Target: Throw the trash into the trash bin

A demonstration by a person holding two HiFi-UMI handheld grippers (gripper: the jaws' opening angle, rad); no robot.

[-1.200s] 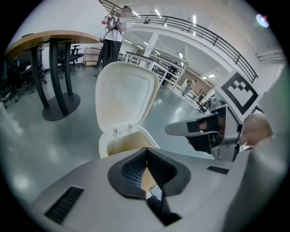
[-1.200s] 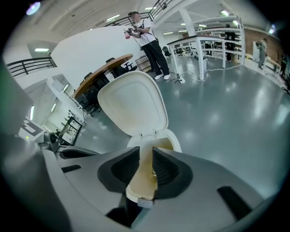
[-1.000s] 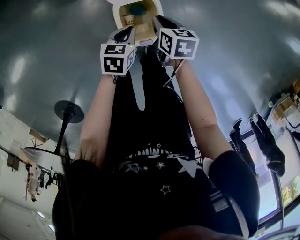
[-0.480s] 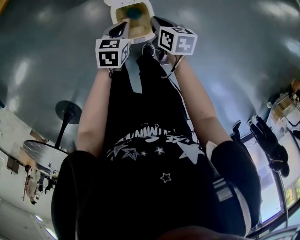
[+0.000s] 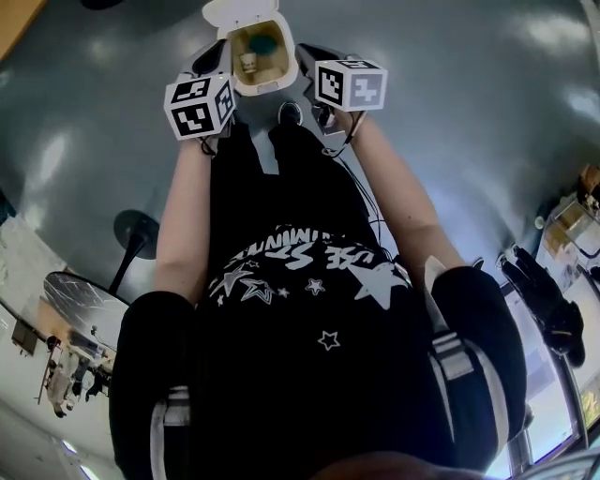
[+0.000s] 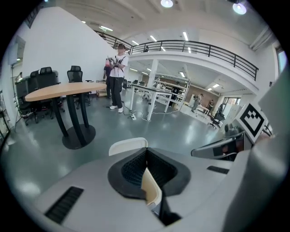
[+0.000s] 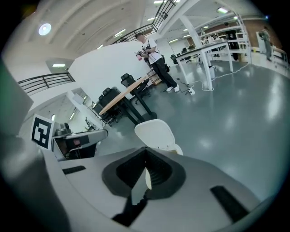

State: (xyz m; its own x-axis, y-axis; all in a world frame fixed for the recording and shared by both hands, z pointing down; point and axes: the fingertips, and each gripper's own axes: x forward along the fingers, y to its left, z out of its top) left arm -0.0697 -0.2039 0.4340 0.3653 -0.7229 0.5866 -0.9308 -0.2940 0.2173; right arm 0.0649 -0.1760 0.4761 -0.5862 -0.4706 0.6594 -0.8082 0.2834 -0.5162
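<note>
The trash bin (image 5: 286, 70) stands on the grey floor with its white lid (image 5: 239, 11) flipped up. Inside the cream bin lie a blue-green piece of trash (image 5: 265, 43) and a small pale cup (image 5: 248, 64). My left gripper (image 6: 146, 156) hangs at the bin's left side, my right gripper (image 7: 146, 156) at its right side, both above the rim. Each has its black pads pressed together with nothing between them. The bin's lid (image 6: 128, 146) and cream rim (image 6: 152, 188) show just past the left pads. The lid (image 7: 154, 133) also shows past the right pads.
A round wooden table on a black pedestal (image 6: 68, 90) stands left of the bin, with office chairs (image 6: 45, 74) behind it. A person (image 6: 118, 77) stands farther off near white workbenches (image 6: 152, 93). A pedestal base (image 5: 131, 230) sits on the floor beside my left leg.
Both grippers have risen away from the bin and spread apart, the left one further left. The bin's whole opening now shows between them.
</note>
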